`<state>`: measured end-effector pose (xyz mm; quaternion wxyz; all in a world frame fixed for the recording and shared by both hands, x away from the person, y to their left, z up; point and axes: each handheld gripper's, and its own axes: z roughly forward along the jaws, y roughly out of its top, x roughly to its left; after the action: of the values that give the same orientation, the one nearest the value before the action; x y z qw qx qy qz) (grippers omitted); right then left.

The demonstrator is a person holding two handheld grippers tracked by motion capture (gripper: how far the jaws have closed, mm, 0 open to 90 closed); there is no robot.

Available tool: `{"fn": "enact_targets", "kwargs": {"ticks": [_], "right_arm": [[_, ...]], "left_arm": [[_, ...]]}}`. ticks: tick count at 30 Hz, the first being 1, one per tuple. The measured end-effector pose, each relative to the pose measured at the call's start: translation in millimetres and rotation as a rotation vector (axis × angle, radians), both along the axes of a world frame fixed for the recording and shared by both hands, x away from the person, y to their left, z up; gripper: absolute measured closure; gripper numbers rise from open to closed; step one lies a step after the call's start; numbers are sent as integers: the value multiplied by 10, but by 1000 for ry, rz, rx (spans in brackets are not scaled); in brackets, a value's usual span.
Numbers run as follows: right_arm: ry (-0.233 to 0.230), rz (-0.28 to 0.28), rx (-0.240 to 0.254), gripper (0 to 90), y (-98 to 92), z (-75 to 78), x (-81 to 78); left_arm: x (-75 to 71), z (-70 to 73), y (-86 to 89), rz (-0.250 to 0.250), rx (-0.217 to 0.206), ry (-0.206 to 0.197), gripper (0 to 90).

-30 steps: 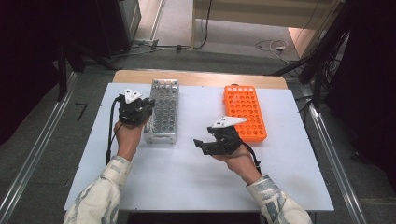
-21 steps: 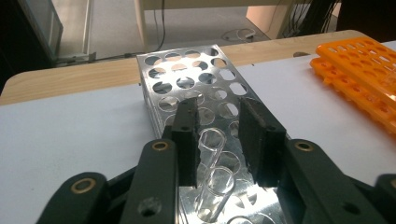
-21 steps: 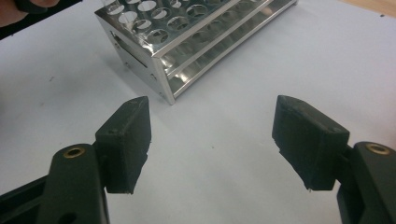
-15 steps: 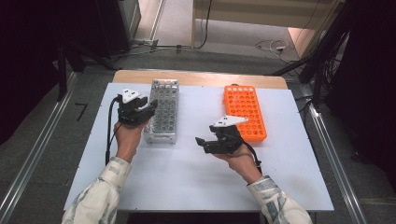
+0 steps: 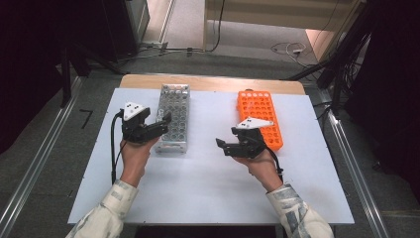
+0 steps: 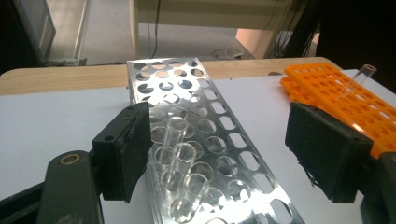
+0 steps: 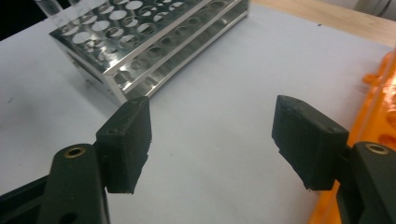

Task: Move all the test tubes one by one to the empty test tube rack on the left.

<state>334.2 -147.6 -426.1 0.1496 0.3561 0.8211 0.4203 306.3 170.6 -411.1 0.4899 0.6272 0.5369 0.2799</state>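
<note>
A metal tube rack (image 5: 173, 116) stands left of centre on the white table, and an orange tube rack (image 5: 260, 119) stands to the right. My left gripper (image 5: 163, 121) hovers at the metal rack's near left corner. Its jaws have just been opening and now stand open (image 6: 224, 154). Several clear glass tubes (image 6: 180, 161) stand in the rack's near holes beside the left pad (image 6: 126, 154), untouched. My right gripper (image 5: 223, 145) is open over bare table between the racks, with nothing between its pads (image 7: 212, 140). One clear tube (image 6: 364, 74) sticks up from the orange rack (image 6: 336, 93).
The white table top (image 5: 208, 188) lies bare in front of both racks. A wooden strip (image 5: 213, 83) runs along the far edge. Dark stands and cables (image 5: 218, 29) sit on the floor beyond. The metal rack (image 7: 149, 37) lies ahead of the right gripper, the orange rack (image 7: 378, 116) beside it.
The left hand has drawn back a little toward the person's side at the rack's near corner. The right hand has kept still.
</note>
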Motion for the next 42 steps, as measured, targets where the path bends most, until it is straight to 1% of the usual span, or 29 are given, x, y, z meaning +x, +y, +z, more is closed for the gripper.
{"fn": "enact_targets", "kwargs": {"ticks": [2,5,6,9,11,12,13,16,17,19,20,22,25,28,30,32,37,42], "right_arm": [[-3,-16,6,271,-52,20,28],[-9,-45,17,271,-131,60,64],[-13,-52,22,271,-156,71,79],[-17,-82,26,271,-234,85,126],[-26,-106,4,272,-279,67,166],[-25,-115,2,272,-292,61,181],[-25,-126,0,272,-313,50,204],[-19,-164,-3,270,-369,19,272],[-19,-173,-3,269,-388,8,295],[-20,-197,-9,268,-430,-10,338],[-19,-203,-12,269,-443,-16,352],[-12,-226,-11,271,-476,-36,393],[-19,-254,-9,287,-502,-58,444],[-27,-289,-10,318,-513,-88,515],[-38,-304,-15,335,-512,-114,562],[-23,-312,-29,341,-507,-133,623],[-31,-322,-48,415,-498,-166,776],[-23,-329,-65,463,-475,-175,921]], "left_arm": [[-42,-22,-11,-10,5,0,210],[-73,-37,-26,-32,11,20,179],[-82,-41,-27,-37,10,20,175],[-106,-59,-21,-39,10,20,170],[-121,-78,-9,-40,4,25,156],[-129,-89,-2,-41,1,28,152],[-133,-97,-3,-43,-6,30,142],[-148,-102,1,-47,5,31,114],[-152,-98,3,-39,6,31,101],[-155,-92,12,-33,-5,33,81],[-157,-89,25,-38,-12,34,74],[-160,-85,32,-39,-15,32,67],[-161,-84,31,-51,-24,27,61],[-157,-88,20,-58,-15,30,60],[-155,-92,15,-59,-11,32,62],[-150,-99,14,-61,-13,36,63],[-149,-103,11,-67,-9,40,69],[-150,-108,9,-67,-8,42,69]]}}
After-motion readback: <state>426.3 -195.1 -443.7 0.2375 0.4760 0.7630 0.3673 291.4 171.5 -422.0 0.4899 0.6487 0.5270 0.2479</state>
